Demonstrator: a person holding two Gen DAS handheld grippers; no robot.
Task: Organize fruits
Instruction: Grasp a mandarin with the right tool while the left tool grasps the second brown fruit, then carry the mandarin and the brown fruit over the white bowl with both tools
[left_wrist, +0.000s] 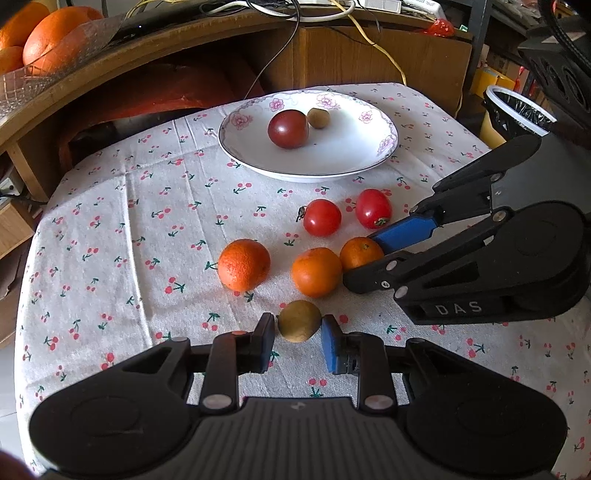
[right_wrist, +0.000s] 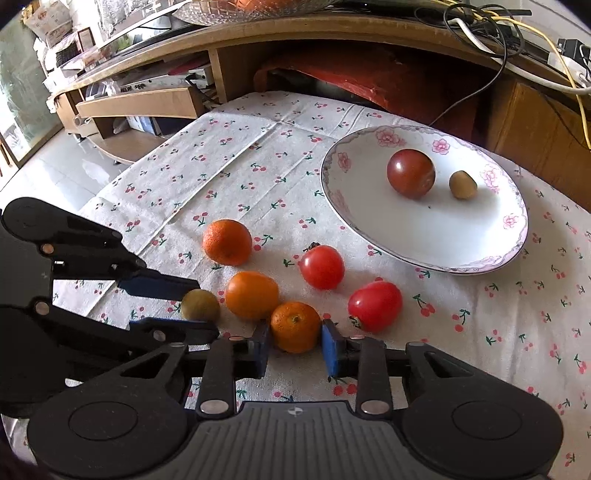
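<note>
While both claws straddle fruit, left claw (left_wrist: 297, 345) around longan (left_wrist: 299, 320), right claw (right_wrist: 295, 347) around tangerine (right_wrist: 295, 326)

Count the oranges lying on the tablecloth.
3: left orange alone, middle orange beside it, near orange between the right gripper fingers. More sit in a shelf bowl.

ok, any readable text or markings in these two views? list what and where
"DAS": white letters on the black body of the right gripper, seen in the left wrist view.
Boxes and papers on the far shelves: print too small and blurred to read.
Nothing else legible.
</note>
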